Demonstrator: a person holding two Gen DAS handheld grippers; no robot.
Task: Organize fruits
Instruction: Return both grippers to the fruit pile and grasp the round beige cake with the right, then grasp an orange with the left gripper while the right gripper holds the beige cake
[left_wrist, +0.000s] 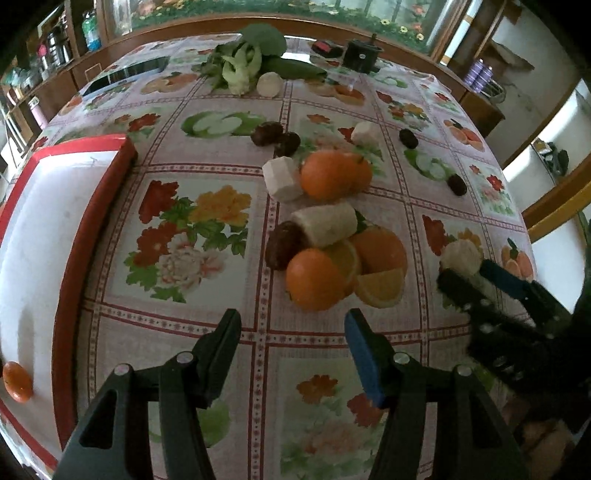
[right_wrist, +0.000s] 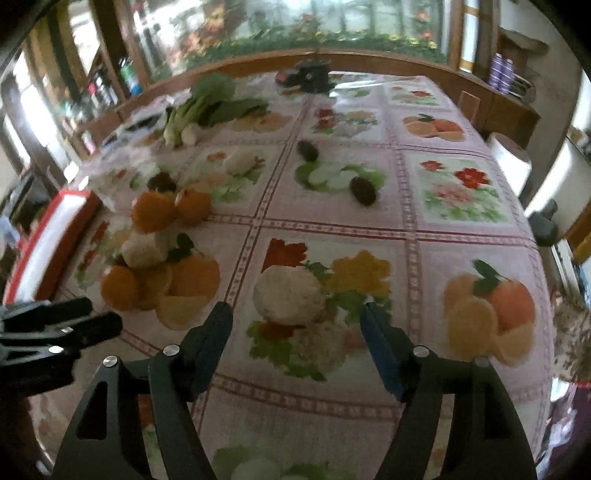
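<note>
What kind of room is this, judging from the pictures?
Probably a home dining room or kitchen: a table with a floral oilcloth, leafy greens and oranges lying on it, and wooden shelves of bottles along the wall.

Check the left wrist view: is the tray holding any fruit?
Yes: one orange lies on the tray.

The tablecloth (left_wrist: 207, 325) is pinkish, gridded with printed flowers and fruit; the tray (left_wrist: 85, 236) is white, rimmed red; oranges (left_wrist: 314, 278) bright orange; dates (left_wrist: 282, 249) dark brown; greens (left_wrist: 255, 48) leafy green.
</note>
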